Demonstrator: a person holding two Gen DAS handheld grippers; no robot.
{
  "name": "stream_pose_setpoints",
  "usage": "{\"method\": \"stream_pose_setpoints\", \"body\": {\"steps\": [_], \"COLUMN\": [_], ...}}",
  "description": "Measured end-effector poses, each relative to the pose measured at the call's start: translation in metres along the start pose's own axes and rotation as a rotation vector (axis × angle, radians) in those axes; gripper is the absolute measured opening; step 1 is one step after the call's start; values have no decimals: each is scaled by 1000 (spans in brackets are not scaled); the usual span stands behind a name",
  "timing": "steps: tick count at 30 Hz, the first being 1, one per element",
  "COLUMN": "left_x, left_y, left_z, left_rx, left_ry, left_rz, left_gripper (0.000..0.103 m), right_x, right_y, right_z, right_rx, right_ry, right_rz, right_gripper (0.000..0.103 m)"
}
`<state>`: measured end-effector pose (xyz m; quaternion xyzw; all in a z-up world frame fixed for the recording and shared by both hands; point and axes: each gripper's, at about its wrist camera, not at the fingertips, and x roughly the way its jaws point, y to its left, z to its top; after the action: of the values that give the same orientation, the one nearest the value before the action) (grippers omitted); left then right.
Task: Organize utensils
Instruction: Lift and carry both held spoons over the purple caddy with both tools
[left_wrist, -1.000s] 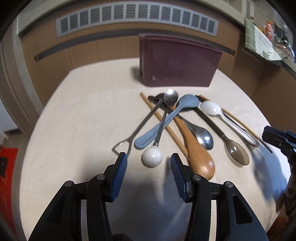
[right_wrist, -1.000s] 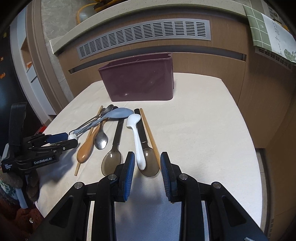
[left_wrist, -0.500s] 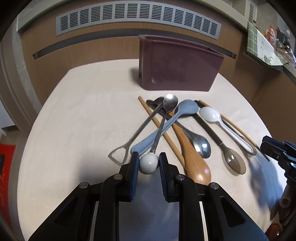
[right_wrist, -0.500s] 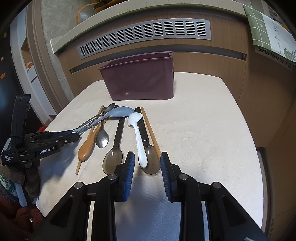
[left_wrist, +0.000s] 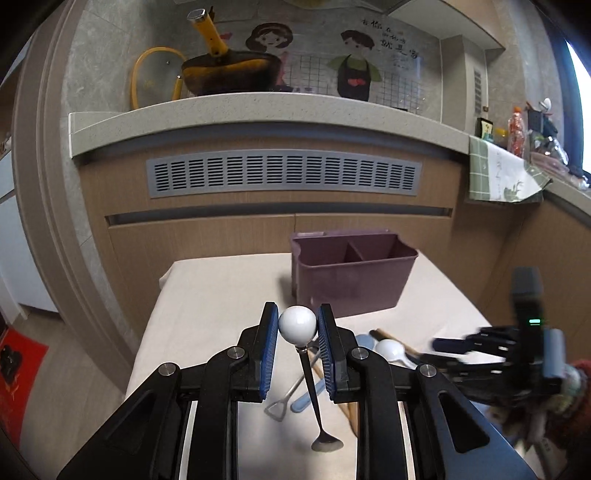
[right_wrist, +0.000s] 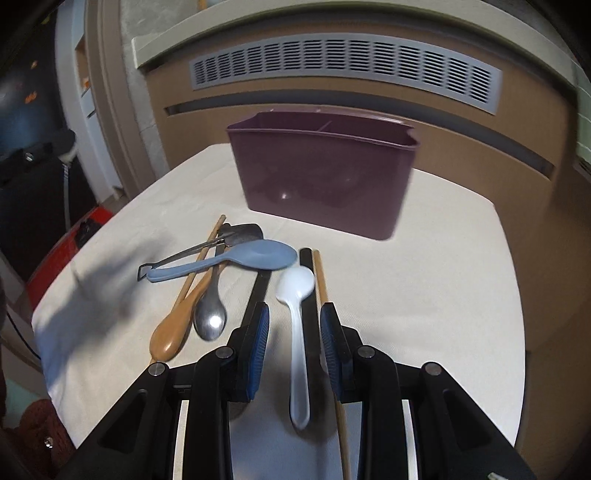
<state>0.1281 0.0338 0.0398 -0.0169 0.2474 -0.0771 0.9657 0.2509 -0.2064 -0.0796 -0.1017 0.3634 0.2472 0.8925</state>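
My left gripper is shut on the white ball end of a metal spoon and holds it up above the table, bowl hanging down. The purple divided utensil box stands behind it, and shows in the right wrist view. My right gripper is open low over the table, its fingers on either side of the white plastic spoon. It shows in the left wrist view. A blue spoon, a wooden spoon, a steel spoon and chopsticks lie on the cloth.
The table has a cream cloth; its edges drop off left and right. A wooden cabinet with a grey vent rises right behind the box. A dark handled utensil lies beside the white spoon.
My left gripper has lifted the ball-ended spoon off the pile and tilted up. My right gripper has moved forward over the white spoon.
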Motion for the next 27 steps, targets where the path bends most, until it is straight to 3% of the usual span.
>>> {"method": "stream_pose_setpoints", "body": {"steps": [10,16,20,27], "left_x": [5,19,21,21], "left_y": [-6,-7,-9,-12], "left_z": [-17,-26,-31,-30], "left_rx": [-23,-35,-37,-37], "left_ry": [60,107,118,121], "left_rz": [-58,-78,-82,-82], "left_gripper": [22,23,22,22], "right_x": [61,74,66,7], "right_y": [8,15,17,-9], "right_z": [16,30,29,25], "right_rx": [-156,-219,-239,-61], "right_ry": [158,173,147,24], "right_rz": [-9,-14,-49,48], "right_gripper": [29,28,22,21]}}
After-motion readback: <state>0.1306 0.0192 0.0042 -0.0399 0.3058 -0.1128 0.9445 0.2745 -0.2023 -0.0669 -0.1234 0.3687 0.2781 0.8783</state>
